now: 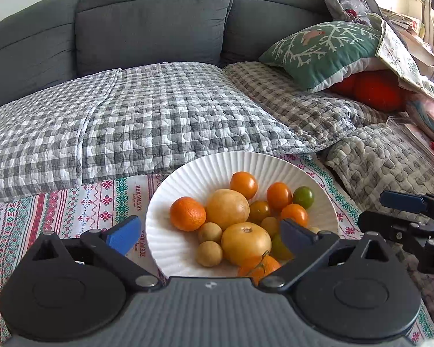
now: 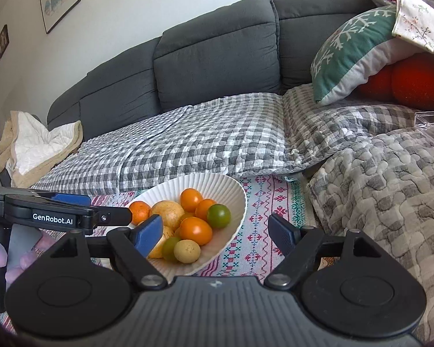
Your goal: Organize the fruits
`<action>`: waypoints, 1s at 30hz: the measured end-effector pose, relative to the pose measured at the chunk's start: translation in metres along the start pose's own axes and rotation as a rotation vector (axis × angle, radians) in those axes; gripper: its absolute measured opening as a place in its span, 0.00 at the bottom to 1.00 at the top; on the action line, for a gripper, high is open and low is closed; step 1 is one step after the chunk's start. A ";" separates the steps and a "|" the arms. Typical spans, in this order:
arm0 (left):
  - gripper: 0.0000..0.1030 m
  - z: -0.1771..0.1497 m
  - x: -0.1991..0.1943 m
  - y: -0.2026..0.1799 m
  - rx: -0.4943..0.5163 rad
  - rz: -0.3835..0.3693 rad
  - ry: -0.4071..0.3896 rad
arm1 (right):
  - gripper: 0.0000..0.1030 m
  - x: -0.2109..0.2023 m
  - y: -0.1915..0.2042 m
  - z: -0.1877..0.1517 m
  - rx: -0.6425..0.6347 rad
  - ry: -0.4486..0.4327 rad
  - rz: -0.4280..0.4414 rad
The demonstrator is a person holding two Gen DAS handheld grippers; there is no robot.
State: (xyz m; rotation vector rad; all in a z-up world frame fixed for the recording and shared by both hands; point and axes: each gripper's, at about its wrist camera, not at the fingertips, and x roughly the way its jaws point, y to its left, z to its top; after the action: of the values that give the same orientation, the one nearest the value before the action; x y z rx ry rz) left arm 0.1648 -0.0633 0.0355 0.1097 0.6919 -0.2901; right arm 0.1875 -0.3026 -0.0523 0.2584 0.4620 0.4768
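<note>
On the patterned cloth (image 1: pixel 81 202), white plate (image 1: pixel 170 245) of fruit, left tongs (image 1: pixel 209 232) and right tongs (image 2: pixel 217 231) both spread wide, empty

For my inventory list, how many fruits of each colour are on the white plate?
Orange fruits: 5
Yellow fruits: 5
Green fruits: 3
Total: 13 visible; the left gripper may hide more.

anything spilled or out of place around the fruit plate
Nothing stands out. All the fruit sits inside the white plate: the mandarin, the two big yellow fruits, the orange tomatoes and the green one. None lies on the patterned cloth. The plate looks whole and level.
</note>
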 end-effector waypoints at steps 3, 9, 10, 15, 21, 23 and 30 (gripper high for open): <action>0.96 -0.015 -0.012 0.003 -0.033 0.017 0.015 | 0.81 -0.006 0.010 -0.004 -0.033 0.021 0.007; 0.96 -0.045 -0.033 0.007 -0.068 0.054 0.051 | 0.88 -0.020 0.024 -0.011 -0.086 0.054 -0.008; 0.96 -0.050 -0.037 0.009 -0.072 0.059 0.055 | 0.89 -0.024 0.026 -0.013 -0.096 0.059 -0.012; 0.96 -0.070 -0.054 0.012 -0.095 0.104 0.092 | 0.94 -0.038 0.039 -0.021 -0.114 0.062 -0.030; 0.96 -0.091 -0.069 0.010 -0.119 0.164 0.142 | 0.97 -0.051 0.060 -0.033 -0.113 0.050 -0.106; 0.96 -0.096 -0.073 0.008 -0.114 0.179 0.153 | 0.98 -0.053 0.066 -0.039 -0.106 0.064 -0.137; 0.96 -0.111 -0.084 0.000 -0.076 0.243 0.166 | 0.98 -0.049 0.079 -0.061 -0.043 0.168 -0.216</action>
State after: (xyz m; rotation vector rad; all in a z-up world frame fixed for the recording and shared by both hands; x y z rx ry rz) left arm 0.0353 -0.0225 0.0038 0.1451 0.8445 -0.0216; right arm 0.0893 -0.2511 -0.0600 0.1256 0.6357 0.2981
